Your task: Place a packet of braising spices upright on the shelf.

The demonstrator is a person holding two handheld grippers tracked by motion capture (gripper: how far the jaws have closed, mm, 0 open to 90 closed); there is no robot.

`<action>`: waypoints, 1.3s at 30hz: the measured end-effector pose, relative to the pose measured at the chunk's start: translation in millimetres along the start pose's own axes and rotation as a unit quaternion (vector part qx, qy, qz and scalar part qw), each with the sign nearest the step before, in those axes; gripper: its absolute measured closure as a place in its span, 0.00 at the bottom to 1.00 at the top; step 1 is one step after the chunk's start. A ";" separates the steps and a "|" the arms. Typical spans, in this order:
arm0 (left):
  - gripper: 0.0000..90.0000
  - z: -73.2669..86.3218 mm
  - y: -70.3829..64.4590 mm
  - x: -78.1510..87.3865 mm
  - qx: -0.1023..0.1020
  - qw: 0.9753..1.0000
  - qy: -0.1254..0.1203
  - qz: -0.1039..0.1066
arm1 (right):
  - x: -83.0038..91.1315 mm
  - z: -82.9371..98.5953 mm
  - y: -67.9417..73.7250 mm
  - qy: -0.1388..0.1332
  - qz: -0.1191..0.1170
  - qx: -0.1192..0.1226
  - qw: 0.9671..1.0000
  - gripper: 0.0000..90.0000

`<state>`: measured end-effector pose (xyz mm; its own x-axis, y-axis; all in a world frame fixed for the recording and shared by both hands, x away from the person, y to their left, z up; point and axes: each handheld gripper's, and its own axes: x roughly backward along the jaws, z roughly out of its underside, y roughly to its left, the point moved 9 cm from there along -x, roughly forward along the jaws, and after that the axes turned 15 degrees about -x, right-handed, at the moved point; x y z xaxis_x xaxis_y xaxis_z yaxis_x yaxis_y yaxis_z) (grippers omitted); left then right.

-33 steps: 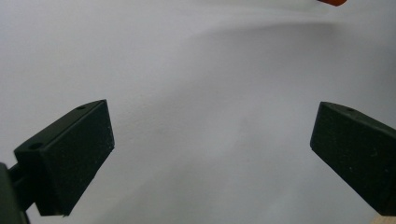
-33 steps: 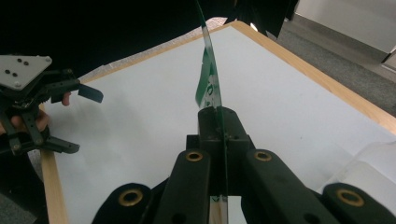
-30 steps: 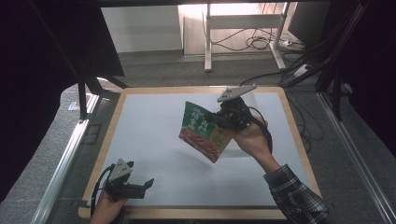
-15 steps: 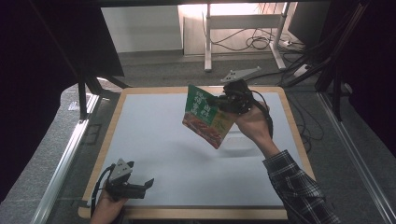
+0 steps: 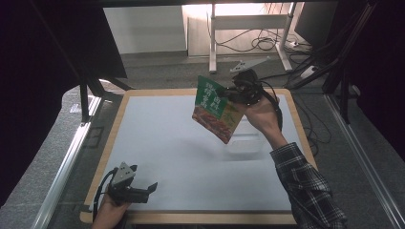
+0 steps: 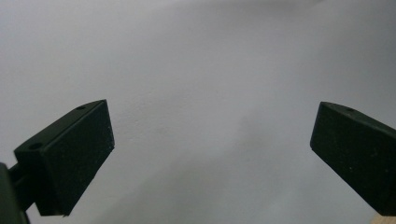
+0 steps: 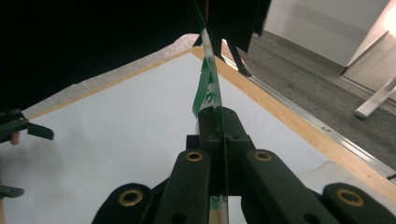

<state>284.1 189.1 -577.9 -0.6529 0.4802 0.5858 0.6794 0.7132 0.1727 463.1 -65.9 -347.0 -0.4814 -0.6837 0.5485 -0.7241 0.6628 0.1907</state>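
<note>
A flat green food packet [image 5: 215, 109] with a red picture hangs tilted in the air over the far right part of the white table mat [image 5: 157, 138]. My right gripper [image 5: 234, 93] is shut on the packet's upper right edge. In the right gripper view the packet [image 7: 208, 79] stands edge-on between the closed jaws of my right gripper [image 7: 219, 126]. My left gripper [image 5: 149, 192] rests at the near left of the mat, open and holding nothing. In the left gripper view its jaws [image 6: 210, 154] stand wide apart over bare white mat.
A clear plastic tub [image 5: 243, 140] sits on the mat below the lifted packet. A wooden frame [image 5: 296, 124] borders the mat. Beyond the far edge are desk legs and cables [image 5: 258, 43] on the floor; dark stands flank the table.
The right hand has raised the packet higher and carried it toward the far edge of the table. The left gripper has stayed where it was.
</note>
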 end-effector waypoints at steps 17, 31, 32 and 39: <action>0.00 0.2 -0.2 0.1 0.000 1.000 0.001 0.001 | 26.5 7.6 -47.1 0.009 0.040 -0.013 0.999 1.00; 0.00 0.2 0.0 -0.1 0.001 1.000 0.002 0.000 | 54.4 25.2 -78.2 0.023 0.068 -0.024 0.997 1.00; 0.00 0.2 0.0 -0.1 0.001 1.000 0.002 0.000 | 54.4 25.2 -78.2 0.023 0.068 -0.024 0.997 1.00; 0.00 0.2 -0.2 -0.1 0.000 1.000 0.003 -0.001 | 57.4 28.9 -82.6 0.033 0.077 -0.021 0.996 1.00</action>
<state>283.9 189.0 -578.1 -0.6518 0.4768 0.5898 0.6787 0.7138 0.1731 481.0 -168.8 -354.8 -0.5509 -0.5523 0.6257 -0.6218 0.7717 0.1337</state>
